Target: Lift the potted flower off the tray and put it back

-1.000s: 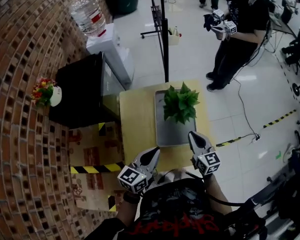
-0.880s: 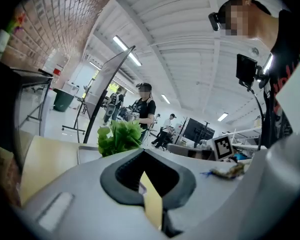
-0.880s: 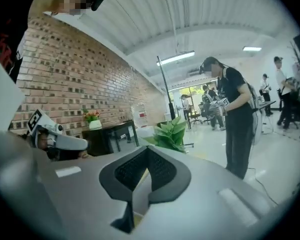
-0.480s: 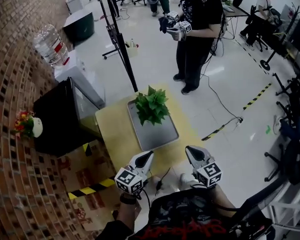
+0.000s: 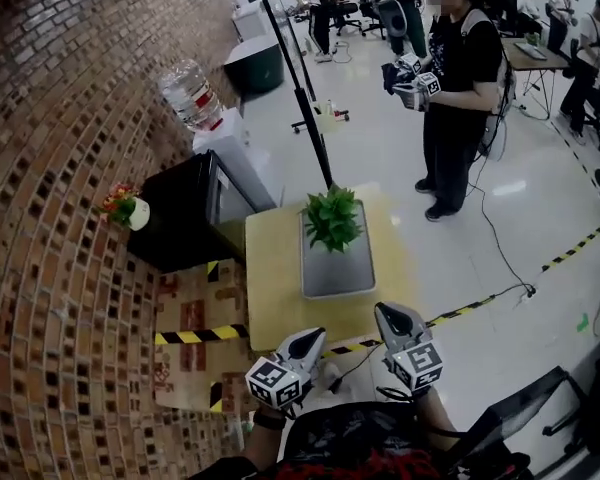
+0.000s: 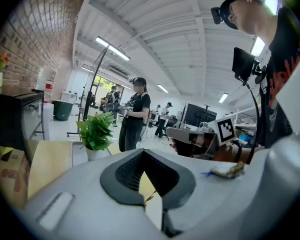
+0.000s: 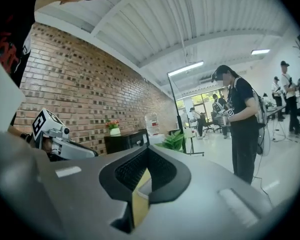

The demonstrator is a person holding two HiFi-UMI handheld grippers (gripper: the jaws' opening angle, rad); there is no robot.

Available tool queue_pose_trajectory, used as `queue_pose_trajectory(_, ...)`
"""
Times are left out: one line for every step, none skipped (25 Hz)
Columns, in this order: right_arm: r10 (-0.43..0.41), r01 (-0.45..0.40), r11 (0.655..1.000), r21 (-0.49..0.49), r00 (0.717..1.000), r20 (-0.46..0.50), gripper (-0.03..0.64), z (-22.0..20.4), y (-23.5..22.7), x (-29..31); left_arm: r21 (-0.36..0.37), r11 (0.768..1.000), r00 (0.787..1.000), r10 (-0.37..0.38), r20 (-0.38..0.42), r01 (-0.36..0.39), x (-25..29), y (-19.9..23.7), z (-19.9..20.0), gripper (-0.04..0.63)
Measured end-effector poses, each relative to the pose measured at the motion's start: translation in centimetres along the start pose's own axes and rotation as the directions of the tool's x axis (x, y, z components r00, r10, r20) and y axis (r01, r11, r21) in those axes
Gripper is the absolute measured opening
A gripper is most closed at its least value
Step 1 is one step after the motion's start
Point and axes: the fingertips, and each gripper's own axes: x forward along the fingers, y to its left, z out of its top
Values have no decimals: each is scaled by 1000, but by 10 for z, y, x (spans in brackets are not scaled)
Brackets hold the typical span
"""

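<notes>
Left gripper (image 5: 313, 335) and right gripper (image 5: 390, 314) hover, fingers clenched on nothing (potted flower (image 5: 332, 220) stands well ahead on the tray (image 5: 338, 274)), so open wide first, then grasp the pot low.

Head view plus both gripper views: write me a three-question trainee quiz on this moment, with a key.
1. True or false: the potted plant stands on the tray.
2. Which part of the tray holds it? A) the end nearest the wearer B) the far end C) the middle
3. Fill in: the right gripper has its jaws ___, with nothing between them.
Key: 1 true; 2 B; 3 shut.
</notes>
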Motion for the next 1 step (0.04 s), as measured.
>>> queue_pose_trajectory(10, -10, 1000, 17, 1000, 18, 0, 4, 0, -9, 8, 1000, 1000, 21, -9, -21, 0, -12, 5, 3)
